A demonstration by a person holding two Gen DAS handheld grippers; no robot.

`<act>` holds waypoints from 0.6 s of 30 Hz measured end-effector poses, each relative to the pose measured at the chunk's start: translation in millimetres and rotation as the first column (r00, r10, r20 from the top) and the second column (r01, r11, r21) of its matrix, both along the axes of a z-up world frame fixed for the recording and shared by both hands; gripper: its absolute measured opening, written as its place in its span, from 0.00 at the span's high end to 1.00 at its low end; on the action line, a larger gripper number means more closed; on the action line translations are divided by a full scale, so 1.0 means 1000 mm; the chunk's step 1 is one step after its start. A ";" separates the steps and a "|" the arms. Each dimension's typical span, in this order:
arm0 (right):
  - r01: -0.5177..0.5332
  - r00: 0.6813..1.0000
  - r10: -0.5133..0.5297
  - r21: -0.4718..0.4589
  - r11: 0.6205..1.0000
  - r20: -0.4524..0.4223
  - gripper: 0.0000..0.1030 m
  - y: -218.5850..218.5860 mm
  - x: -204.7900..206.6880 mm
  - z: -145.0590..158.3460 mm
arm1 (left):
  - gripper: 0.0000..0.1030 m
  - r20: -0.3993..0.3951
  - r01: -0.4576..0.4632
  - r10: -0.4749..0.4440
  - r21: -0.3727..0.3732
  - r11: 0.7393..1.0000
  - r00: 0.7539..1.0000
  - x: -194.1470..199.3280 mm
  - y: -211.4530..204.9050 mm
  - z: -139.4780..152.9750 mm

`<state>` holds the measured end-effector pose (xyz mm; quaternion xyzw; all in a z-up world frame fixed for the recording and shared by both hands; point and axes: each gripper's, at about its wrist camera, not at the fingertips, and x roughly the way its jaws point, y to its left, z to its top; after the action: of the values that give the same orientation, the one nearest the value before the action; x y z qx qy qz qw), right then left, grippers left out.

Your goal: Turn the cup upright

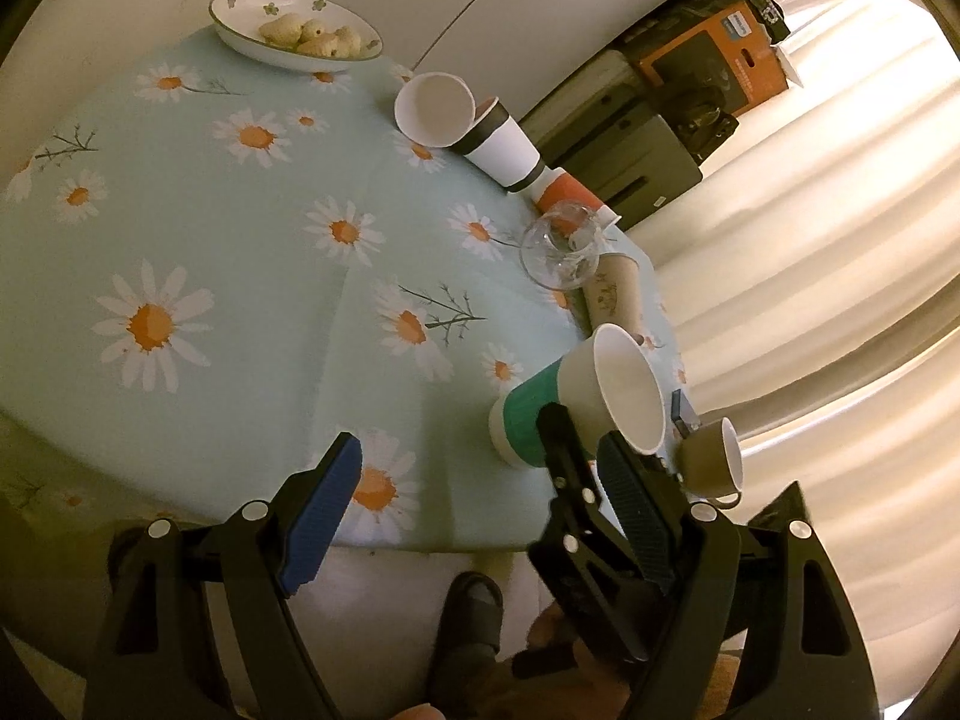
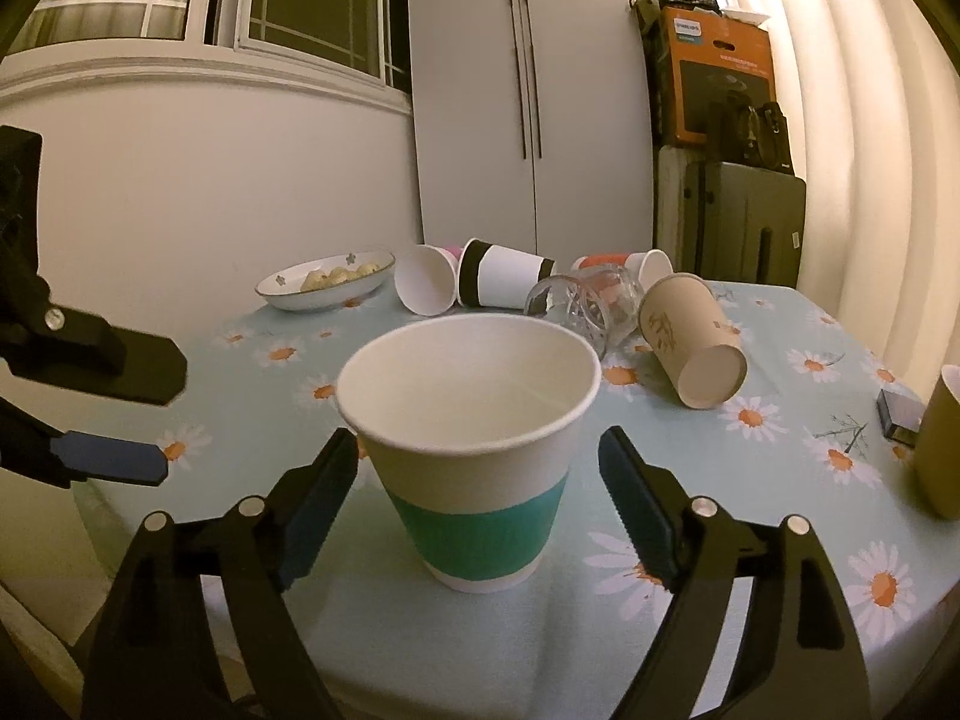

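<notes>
A white paper cup with a teal band stands upright on the daisy tablecloth near the front edge. My right gripper is open, one finger on each side of the cup, not touching it. In the left wrist view the same cup shows at the right, with the right gripper's fingers beside it. My left gripper is open and empty, above the table's near edge; its fingers show at the left of the right wrist view.
Several cups lie on their sides at the back: a white one, a black-banded one, a glass one, a brown one. An olive mug stands right. A bowl of snacks sits at the back left.
</notes>
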<state>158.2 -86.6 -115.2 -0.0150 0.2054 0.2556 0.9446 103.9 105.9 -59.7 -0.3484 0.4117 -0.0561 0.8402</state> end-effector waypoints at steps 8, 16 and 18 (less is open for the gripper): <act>-0.007 1.000 0.007 0.034 0.999 0.023 0.15 -0.016 -0.017 0.024 | 0.24 0.062 0.017 -0.019 0.023 1.000 0.998 -0.008 -0.001 0.011; -0.018 0.999 0.013 0.091 0.996 0.049 0.09 -0.048 -0.056 0.060 | 0.24 0.166 0.020 -0.029 0.056 0.998 0.986 -0.032 -0.006 0.028; -0.028 0.997 0.021 0.094 0.995 0.068 0.09 -0.055 -0.068 0.068 | 0.24 0.180 0.021 -0.036 0.085 0.996 0.983 -0.037 -0.009 0.031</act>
<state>90.2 -141.5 -47.3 0.0188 0.1612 0.2759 0.9474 66.9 97.0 -28.4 -0.3010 0.3403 -0.0827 0.8870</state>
